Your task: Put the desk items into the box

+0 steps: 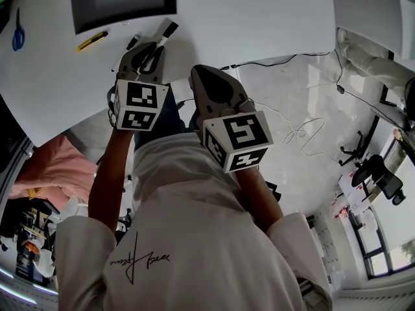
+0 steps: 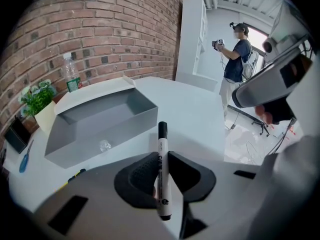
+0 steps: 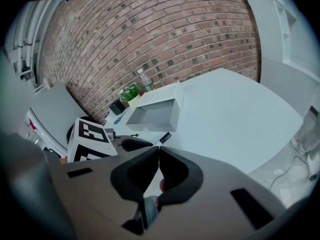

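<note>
A white marker with a black cap (image 2: 163,169) stands between the jaws of my left gripper (image 2: 161,166), which is shut on its barrel. In the head view this left gripper (image 1: 154,47) hangs over the near edge of the white table (image 1: 259,18), and the marker (image 1: 166,31) pokes out towards the open grey box (image 1: 123,2). The box (image 2: 100,119) lies just ahead, with a small clear object (image 2: 104,145) inside. My right gripper (image 3: 158,150) is shut with nothing between its pads. It hovers beside the left one, off the table edge (image 1: 202,73).
A yellow utility knife (image 1: 93,40), a black marker (image 1: 131,42) and blue scissors (image 1: 18,34) lie on the table near the box. A potted plant (image 2: 37,101) and a bottle (image 2: 71,73) stand by the brick wall. A person (image 2: 235,54) stands far off. Cables (image 1: 298,131) run across the floor.
</note>
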### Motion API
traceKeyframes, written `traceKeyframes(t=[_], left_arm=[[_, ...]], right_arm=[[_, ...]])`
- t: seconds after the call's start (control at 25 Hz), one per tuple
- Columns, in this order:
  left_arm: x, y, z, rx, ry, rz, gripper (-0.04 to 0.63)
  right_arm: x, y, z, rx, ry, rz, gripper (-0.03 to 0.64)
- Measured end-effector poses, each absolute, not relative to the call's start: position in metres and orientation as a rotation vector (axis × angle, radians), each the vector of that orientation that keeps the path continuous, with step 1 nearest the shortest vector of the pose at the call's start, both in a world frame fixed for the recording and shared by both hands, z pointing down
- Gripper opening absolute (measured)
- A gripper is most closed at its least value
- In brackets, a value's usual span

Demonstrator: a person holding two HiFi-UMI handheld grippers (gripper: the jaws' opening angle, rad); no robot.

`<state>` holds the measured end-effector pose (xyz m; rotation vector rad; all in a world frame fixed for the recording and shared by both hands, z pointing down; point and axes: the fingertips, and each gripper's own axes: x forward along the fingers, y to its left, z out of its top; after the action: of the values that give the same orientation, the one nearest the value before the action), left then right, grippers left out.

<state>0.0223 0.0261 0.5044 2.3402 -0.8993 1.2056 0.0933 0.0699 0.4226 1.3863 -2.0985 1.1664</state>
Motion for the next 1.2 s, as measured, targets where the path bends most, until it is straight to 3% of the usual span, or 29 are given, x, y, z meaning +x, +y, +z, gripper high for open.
traceKeyframes(t=[1.2], left_arm=[[-0.001, -0.022, 0.442, 2.491, -0.837, 1.157, 0.069]], right_arm=[[0.055, 0.021, 0.384, 1.474, -2.127, 1.100, 0.025]])
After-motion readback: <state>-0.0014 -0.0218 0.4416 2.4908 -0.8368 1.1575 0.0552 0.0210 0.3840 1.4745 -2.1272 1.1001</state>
